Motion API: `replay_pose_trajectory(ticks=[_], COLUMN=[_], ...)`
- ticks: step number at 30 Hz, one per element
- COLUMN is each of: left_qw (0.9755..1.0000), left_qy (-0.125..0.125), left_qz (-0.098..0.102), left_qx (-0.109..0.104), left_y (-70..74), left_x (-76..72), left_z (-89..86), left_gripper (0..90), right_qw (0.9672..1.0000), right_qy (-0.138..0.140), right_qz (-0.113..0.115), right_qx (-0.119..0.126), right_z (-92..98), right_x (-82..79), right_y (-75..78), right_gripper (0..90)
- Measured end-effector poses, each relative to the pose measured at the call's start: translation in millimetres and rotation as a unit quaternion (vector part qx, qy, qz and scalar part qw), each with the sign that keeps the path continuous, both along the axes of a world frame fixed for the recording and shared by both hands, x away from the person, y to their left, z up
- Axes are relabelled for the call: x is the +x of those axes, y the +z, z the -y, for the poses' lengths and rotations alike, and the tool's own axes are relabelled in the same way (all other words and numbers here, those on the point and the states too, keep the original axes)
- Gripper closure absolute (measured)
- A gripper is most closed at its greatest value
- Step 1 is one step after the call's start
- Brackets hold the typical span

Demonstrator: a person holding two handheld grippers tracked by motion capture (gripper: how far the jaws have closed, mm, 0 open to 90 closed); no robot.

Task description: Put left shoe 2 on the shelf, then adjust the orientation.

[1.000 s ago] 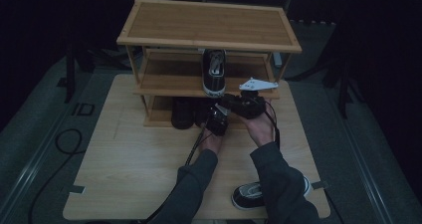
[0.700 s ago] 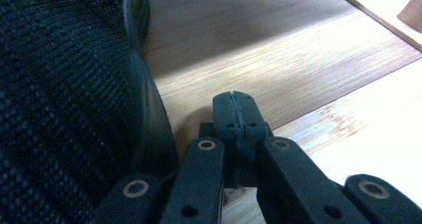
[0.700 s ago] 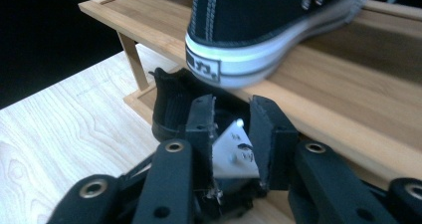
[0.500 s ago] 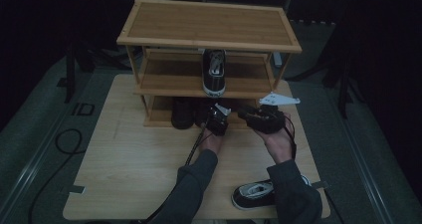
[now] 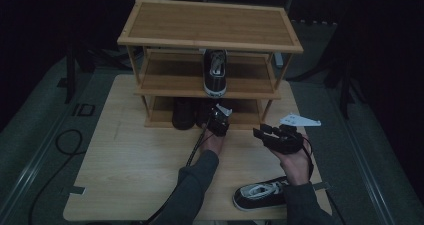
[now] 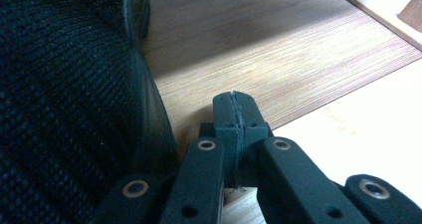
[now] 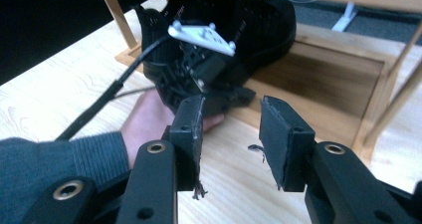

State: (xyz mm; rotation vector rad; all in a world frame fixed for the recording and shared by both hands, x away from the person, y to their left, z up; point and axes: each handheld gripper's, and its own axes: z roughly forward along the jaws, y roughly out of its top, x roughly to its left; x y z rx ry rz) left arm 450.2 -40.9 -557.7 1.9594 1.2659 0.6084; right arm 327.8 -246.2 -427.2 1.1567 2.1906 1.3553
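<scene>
A black shoe point(image 5: 184, 114) sits on the bottom shelf of the wooden rack point(image 5: 210, 22). My left gripper point(image 5: 217, 118) rests at that shelf's front edge, just right of the shoe. In the left gripper view its jaws point(image 6: 234, 97) are shut with nothing between them, and the shoe's knit side point(image 6: 64, 84) lies close on the left. My right gripper point(image 5: 260, 132) hovers over the table right of the left hand. Its jaws point(image 7: 231, 114) have just been opening and stand open with nothing between them, facing the left gripper's body point(image 7: 199, 59).
A black sneaker with a white sole point(image 5: 215, 72) stands on the middle shelf. Another black and white sneaker point(image 5: 260, 195) lies on the table point(image 5: 130, 175) near the front edge, under my right forearm. A cable point(image 5: 65, 140) lies on the floor at left.
My right gripper has pulled away from the rack, to the right and toward the person, and its jaws have spread apart. The left gripper has stayed put.
</scene>
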Motion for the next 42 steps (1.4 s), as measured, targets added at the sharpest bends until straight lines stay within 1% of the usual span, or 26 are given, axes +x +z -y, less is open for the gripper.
replay_pose_trajectory(ticks=[5,14,17,21,26,30,33,34,38,42], left_qw=[1.0,1.0,1.0,1.0,1.0,1.0,1.0,1.0,1.0,1.0], left_qy=[0.0,0.001,0.001,0.002,0.002,0.002,0.002,0.002,0.002,0.002], left_qz=[0.0,0.0,0.0,0.0,0.0,0.0,0.0,0.0,0.0,-0.001], left_qx=[0.002,0.002,0.003,0.003,0.001,0.001,-0.001,0.0,0.0,0.0], left_y=[0.1,0.1,0.1,0.1,0.1,0.1,0.0,0.0,0.0,0.0], left_x=[-0.1,-0.2,-0.3,-0.3,-0.3,-0.3,-0.2,-0.2,-0.2,-0.2], left_z=[0.1,0.2,0.2,0.3,0.0,-0.1,-0.2,-0.2,-0.2,-0.2], left_gripper=[90.0,90.0,90.0,90.0,90.0,90.0,90.0,90.0,90.0,90.0], right_qw=[0.9999,0.9996,0.9992,0.9986,0.9979,0.9974,0.9973,0.9972,0.9972,0.9969], right_qy=[-0.007,-0.013,-0.015,-0.017,-0.019,-0.014,-0.01,-0.004,0.006,0.011], right_qz=[-0.01,-0.026,-0.036,-0.049,-0.062,-0.071,-0.073,-0.074,-0.075,-0.078], right_qx=[0.005,0.002,0.0,0.005,0.004,0.004,0.003,-0.001,-0.004,0.003], right_z=[10.0,25.3,29.8,34.3,36.6,35.5,34.1,32.1,29.4,29.5], right_x=[-7.5,-22.6,-27.0,-33.7,-40.8,-48.3,-52.2,-56.8,-65.2,-72.4], right_y=[-8.3,-22.6,-28.5,-37.9,-47.1,-50.9,-52.5,-53.7,-54.6,-54.8], right_gripper=[60.8,60.4,60.1,59.9,59.9,59.4,59.2,59.0,58.7,58.3])
